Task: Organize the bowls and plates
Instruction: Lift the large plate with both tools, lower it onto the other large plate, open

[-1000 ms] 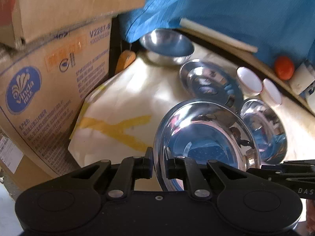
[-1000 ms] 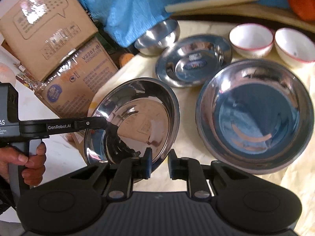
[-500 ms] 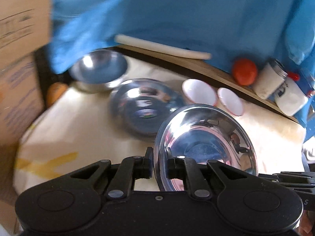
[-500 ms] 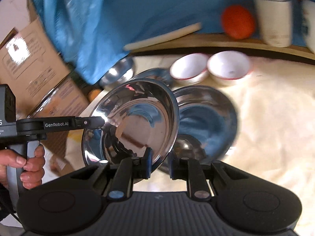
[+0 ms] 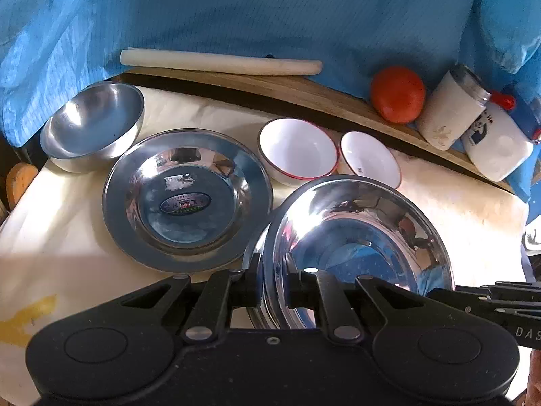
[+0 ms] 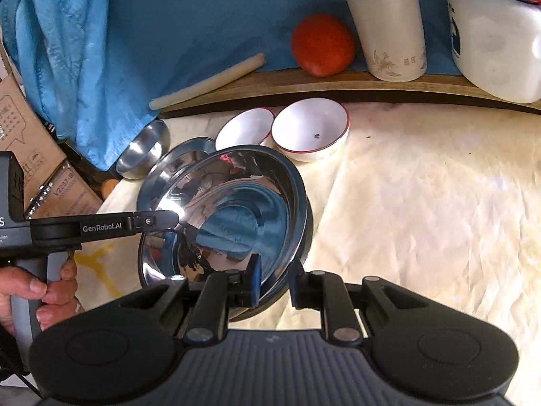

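Carried across since a second ago: left-wrist view, steel bowl [image 5: 358, 237] now over a second steel basin, beside the rimmed steel plate [image 5: 187, 199]; left hand-held gripper [image 5: 272, 277] clamped on its near rim. Right-wrist view: right hand-held gripper [image 6: 274, 282] pinches the opposite rim, bowl tilted above the counter [image 6: 422, 203]; nesting step in hand, next calls for levelling, lowering, then releasing both rims

Shiny steel bowl [image 5: 358, 237] tilted over another steel bowl [image 6: 306, 233].

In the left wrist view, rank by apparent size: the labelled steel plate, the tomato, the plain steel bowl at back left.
1. Labelled steel plate, clearly largest.
2. Plain steel bowl, though it sits farther back.
3. Tomato, smallest, and also farthest away.
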`<state>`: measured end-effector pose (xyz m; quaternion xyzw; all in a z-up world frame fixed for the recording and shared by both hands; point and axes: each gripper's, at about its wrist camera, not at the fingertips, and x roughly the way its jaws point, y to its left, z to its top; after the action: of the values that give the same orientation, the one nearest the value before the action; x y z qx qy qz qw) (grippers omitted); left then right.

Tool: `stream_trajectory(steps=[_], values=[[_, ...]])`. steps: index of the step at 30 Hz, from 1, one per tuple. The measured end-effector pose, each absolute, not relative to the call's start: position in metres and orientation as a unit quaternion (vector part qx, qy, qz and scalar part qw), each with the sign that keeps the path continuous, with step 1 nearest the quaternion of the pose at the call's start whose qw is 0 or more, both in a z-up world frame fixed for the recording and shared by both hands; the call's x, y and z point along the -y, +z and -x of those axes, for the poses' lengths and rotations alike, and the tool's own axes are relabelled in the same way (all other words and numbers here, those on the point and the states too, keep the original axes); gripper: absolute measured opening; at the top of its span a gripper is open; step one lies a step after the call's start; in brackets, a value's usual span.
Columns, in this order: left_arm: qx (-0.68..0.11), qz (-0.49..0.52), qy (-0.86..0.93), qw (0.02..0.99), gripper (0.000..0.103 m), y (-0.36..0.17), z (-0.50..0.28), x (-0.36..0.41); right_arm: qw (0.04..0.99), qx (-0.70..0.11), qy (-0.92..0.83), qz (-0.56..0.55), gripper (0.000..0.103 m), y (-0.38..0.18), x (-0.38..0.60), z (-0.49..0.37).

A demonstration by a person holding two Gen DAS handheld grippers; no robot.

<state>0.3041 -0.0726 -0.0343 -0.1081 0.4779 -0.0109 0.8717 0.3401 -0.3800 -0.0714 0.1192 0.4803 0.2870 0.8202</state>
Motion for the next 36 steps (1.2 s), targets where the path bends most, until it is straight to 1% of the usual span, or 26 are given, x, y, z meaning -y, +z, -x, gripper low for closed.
stream_trajectory(steps=[15,25,31,33,36], values=[[-0.493,0.079,0.008,0.866,0.012,-0.045,-0.308,0.072,0.802,-0.505,0.306,-0.09,0.02,-0.079,0.365,-0.361],[-0.496,0.071,0.012,0.865,0.013,-0.044,-0.307,0.074,0.801,-0.507,0.31,-0.072,0.021,-0.078,0.359,-0.363],[-0.507,0.076,0.016,0.858,0.014,-0.046,-0.307,0.072,0.8,-0.507,0.313,-0.064,0.024,-0.076,0.355,-0.364],[-0.511,0.077,0.018,0.856,0.014,-0.047,-0.306,0.072,0.802,-0.506,0.313,-0.059,0.029,-0.074,0.353,-0.363],[-0.512,0.074,0.02,0.856,0.013,-0.049,-0.304,0.071,0.806,-0.502,0.309,-0.045,0.033,-0.072,0.35,-0.36]])
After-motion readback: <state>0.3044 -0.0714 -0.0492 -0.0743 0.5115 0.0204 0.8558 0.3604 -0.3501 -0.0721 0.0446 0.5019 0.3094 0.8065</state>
